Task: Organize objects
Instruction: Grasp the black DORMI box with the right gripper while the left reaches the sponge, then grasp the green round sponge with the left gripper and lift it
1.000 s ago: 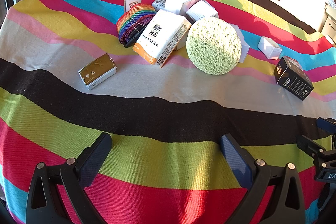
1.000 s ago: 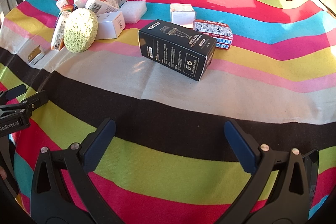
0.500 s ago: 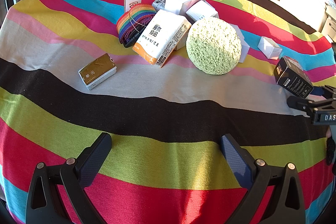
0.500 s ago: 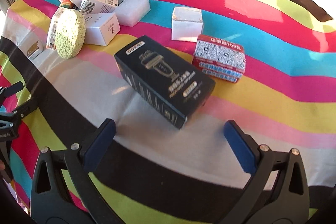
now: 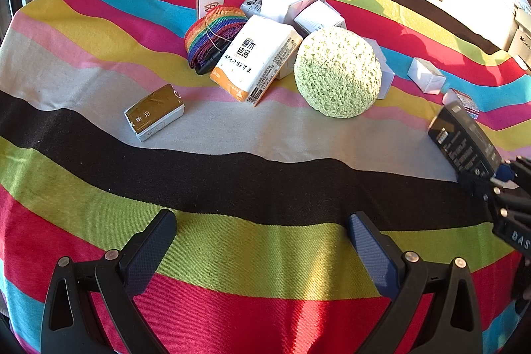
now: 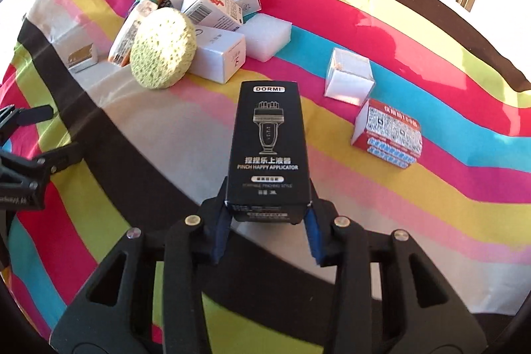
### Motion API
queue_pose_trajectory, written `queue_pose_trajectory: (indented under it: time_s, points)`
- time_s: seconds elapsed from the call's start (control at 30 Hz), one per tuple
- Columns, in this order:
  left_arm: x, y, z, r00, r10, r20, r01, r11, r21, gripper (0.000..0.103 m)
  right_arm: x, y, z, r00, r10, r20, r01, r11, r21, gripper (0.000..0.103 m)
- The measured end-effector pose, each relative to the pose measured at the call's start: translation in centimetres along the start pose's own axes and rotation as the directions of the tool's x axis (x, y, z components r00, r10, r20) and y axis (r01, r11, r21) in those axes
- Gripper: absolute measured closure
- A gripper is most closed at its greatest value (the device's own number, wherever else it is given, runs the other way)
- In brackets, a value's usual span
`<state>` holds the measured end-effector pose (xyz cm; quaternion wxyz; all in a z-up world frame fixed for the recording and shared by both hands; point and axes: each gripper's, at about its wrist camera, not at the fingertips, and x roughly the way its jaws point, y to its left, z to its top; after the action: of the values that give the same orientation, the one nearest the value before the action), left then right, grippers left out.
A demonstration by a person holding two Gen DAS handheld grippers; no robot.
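Black box [image 6: 268, 145] is pinched in the closing right tool [image 6: 267, 221]; left tool [image 5: 262, 247] at nine o'clock stays wide open, empty.

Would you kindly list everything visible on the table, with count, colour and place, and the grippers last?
black box: 1, black, pointing away between the right gripper's pads
sponge ball: 1, pale green, centre, leaning on the pile
tissue pack: 1, white and orange, left of the sponge ball
rainbow strap: 1, multicoloured, rolled, left of the tissue pack
gold box: 1, gold and white, alone at left
white boxes: several, white, piled behind the sponge ball
foam block: 1, white, right of the pile
clear box: 1, clear and white, at right
red pack: 1, red and blue, near right
tablecloth: 1, striped
left gripper: 1, black, open, empty
right gripper: 1, black, closing on the black box
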<state>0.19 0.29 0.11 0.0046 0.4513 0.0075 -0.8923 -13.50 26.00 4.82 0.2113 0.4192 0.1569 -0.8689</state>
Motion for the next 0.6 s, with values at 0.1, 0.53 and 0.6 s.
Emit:
queue_pose_trajectory:
  time_s: [0.1,0.53,0.6]
  points:
    - [0.4,0.2,0.8,0.998,0.006,-0.055,-0.007,1.0,-0.007,0.0,-0.7,0.4,-1.0,1.0,0.003,0.016,-0.004,0.999,0.035,0.06]
    - [5.0,-5.9,8.5,1.0,0.006,-0.023,-0.005,0.999,0.047,0.001,-1.7,0.1,-2.6,0.999,0.023,0.034,-0.026,0.996,0.09,0.059]
    - [6.2,-6.5,9.5,0.999,0.039,-0.038,-0.036,0.997,0.063,0.001,-1.7,0.0,-2.6,0.999,0.022,0.036,-0.025,0.995,0.092,0.059]
